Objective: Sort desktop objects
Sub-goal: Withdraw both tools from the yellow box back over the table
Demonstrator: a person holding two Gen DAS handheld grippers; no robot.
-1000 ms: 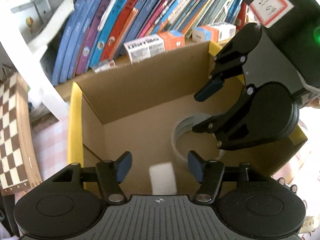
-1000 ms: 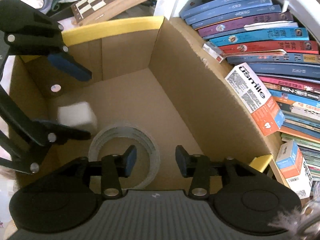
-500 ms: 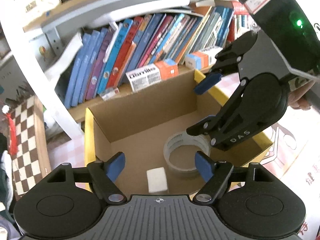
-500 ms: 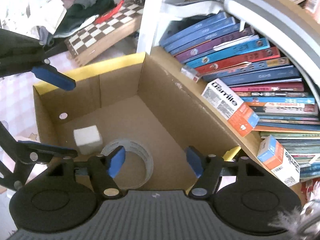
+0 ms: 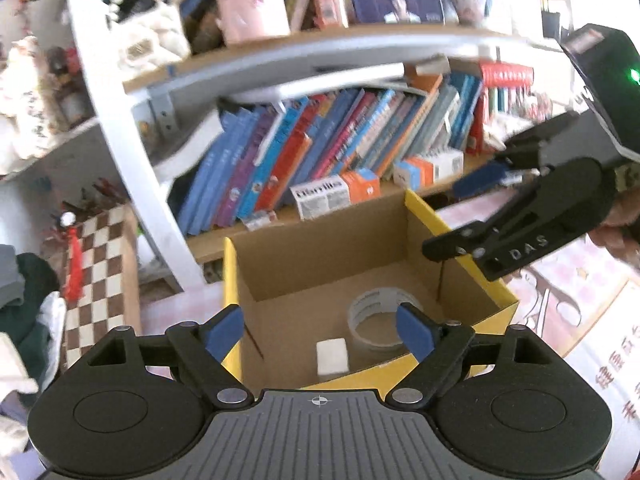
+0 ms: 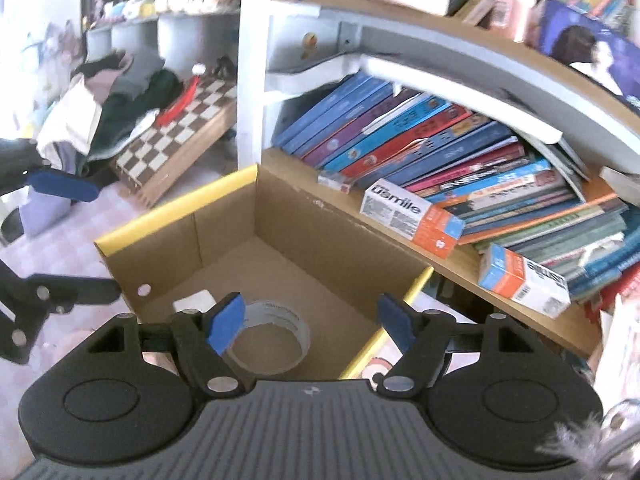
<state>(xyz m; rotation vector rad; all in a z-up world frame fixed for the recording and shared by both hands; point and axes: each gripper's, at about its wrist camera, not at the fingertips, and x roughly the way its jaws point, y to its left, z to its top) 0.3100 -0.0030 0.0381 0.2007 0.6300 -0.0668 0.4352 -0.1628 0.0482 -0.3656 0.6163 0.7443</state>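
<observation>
Left wrist view is showing the left hand-held gripper (image 5: 320, 330) hanging released over the cardboard box (image 5: 320, 240), its jaws having just been opening with nothing between them. Inside the box, a white cube (image 5: 331, 356) is lying just beside a tape roll (image 5: 370, 312). The right hand-held gripper (image 6: 310, 322) is likewise spread, empty, having just been opening.

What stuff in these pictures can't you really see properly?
- White block: right wrist view, partly hidden behind the right gripper.
- Tape roll: left wrist view, its near right side is covered by the left gripper.
- Top shelf items: left wrist view, too blurred to identify.
- Book titles: too small to read.
</observation>
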